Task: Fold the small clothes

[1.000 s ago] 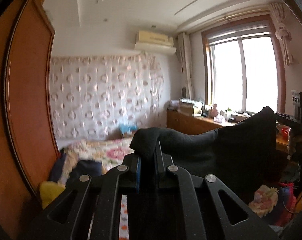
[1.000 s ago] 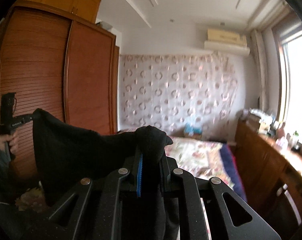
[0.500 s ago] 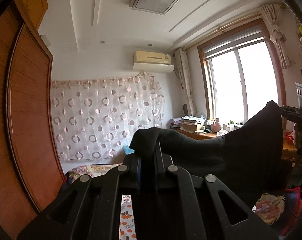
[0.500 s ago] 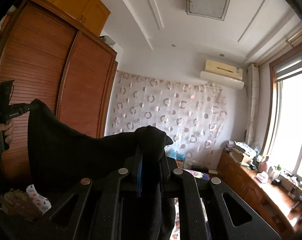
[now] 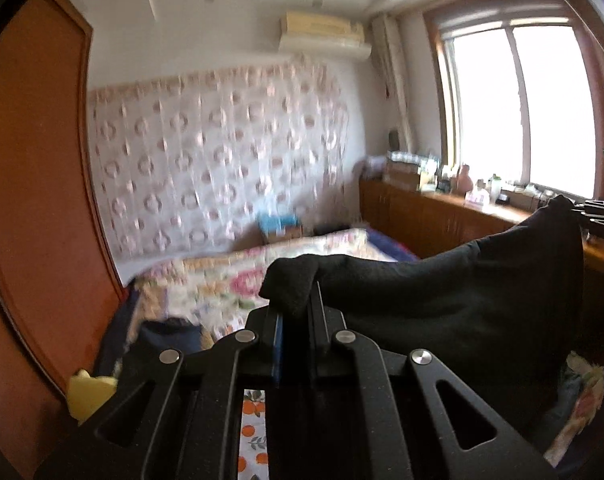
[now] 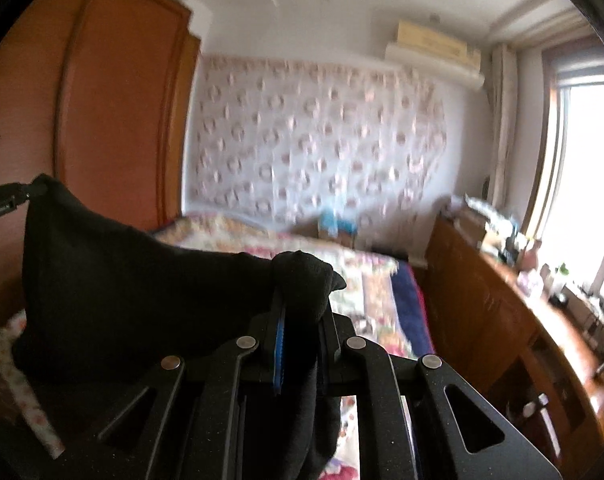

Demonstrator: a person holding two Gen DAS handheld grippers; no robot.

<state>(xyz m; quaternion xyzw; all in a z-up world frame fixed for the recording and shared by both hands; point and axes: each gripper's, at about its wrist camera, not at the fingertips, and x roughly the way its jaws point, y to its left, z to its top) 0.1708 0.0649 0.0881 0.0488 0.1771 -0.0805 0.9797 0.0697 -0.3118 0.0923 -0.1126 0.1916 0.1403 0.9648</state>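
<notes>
Both my claws pinch corners of the black garment [image 5: 442, 292]: left gripper [image 5: 295, 320], right gripper [image 6: 302, 320]. Its top edge sags between; the bed [image 6: 366, 276] lies open at twelve o'clock.

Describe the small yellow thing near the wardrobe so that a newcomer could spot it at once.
Start at the tall brown wardrobe on the left of the left wrist view and follow its door down to the near corner of the floral bed. There, beside a dark blue bundle, sits the yellow object. It is the only plain bright yellow thing there; what it is cannot be told.
</notes>
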